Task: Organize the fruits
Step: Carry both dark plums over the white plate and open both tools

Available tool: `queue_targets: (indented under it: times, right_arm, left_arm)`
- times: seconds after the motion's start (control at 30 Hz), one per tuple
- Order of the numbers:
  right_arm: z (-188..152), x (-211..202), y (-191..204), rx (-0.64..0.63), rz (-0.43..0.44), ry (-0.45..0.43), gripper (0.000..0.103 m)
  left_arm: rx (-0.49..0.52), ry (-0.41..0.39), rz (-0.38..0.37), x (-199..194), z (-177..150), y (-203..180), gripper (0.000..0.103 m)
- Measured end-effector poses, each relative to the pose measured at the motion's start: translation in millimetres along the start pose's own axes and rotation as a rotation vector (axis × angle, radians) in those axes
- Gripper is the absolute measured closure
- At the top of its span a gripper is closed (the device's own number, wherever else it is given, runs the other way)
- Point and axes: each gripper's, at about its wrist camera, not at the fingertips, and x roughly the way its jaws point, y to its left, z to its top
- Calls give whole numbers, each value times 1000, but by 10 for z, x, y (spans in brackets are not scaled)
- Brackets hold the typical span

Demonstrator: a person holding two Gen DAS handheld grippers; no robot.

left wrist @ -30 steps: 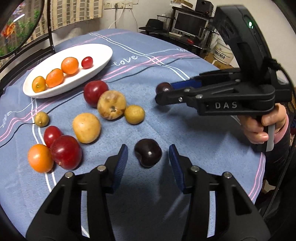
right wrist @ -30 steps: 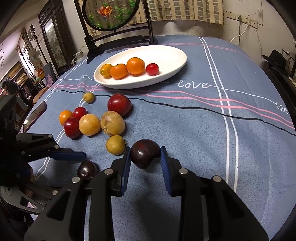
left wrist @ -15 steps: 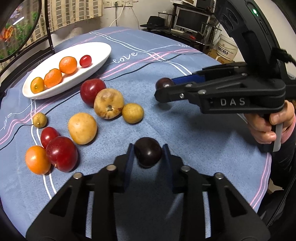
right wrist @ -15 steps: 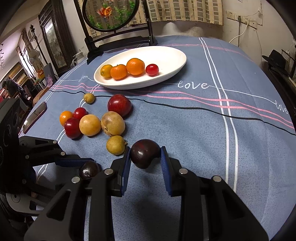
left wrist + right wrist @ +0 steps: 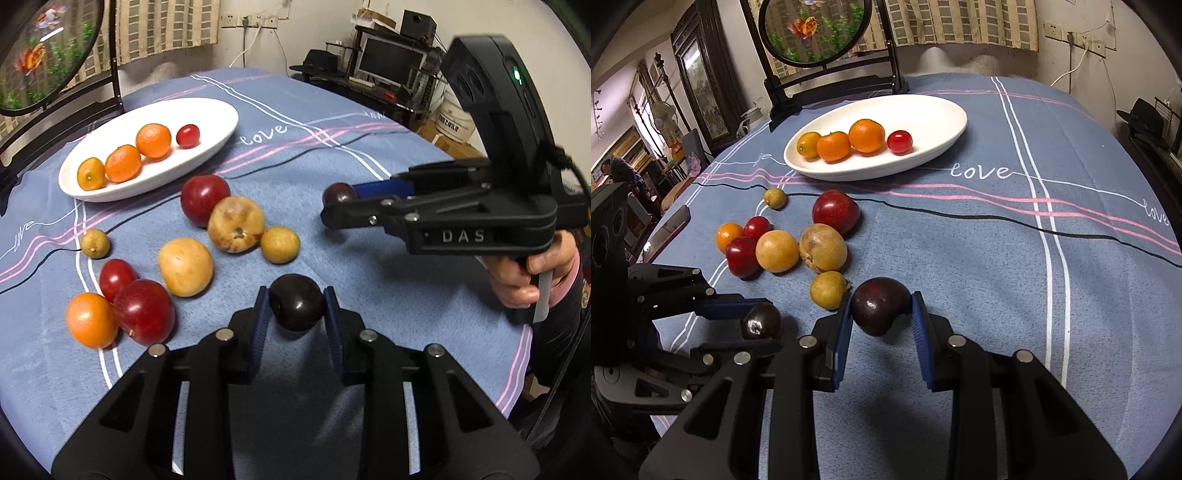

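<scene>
Four fruits on the plate (image 5: pixel 934 110); most still loose on the tabletop (image 5: pixel 997 258).
Left gripper (image 5: pixel 295 314) pinching a dark plum (image 5: pixel 297 306), right gripper (image 5: pixel 881 314) pinching another plum (image 5: pixel 879 304), both near the front edge.

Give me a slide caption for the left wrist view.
Left claw shut on a dark plum; right claw holds another plum near the white fruit plate.
</scene>
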Motion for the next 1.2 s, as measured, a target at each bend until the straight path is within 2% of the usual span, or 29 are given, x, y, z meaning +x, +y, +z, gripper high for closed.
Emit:
queue_targets:
  times: [0.17,0.33,0.47,0.63,0.73,0.83,0.97,1.2]
  right_arm:
    - [24,-26,21,-3,53,-31,71]
    - [147,-114,55,-4,58,-102,71]
    - [398,-130,106,-26,52,-147,71]
    - [823,-32,71,-8,31,-218,71]
    - [1106,179,14,10,6,-216,71]
    - [1295,448,-20,18,-8,-181,71]
    - [1396,767,21,8,51,-97,71]
    - [1453,1022,58,-36,37,-36,71]
  left_arm:
    - [-42,-56,-6,-146,27,94,73]
    - [-134,-167,-32,-431,111,348,73]
    - [-167,-200,-1,-564,283,535,73]
    - [-204,-225,72,-629,695,889,73]
    - [-235,-210,137,-520,992,1155,73]
    - [-279,-158,198,-269,1255,1494,73]
    - [-302,-93,263,70,1478,1823,73]
    - [-329,-9,296,526,1613,2096,73]
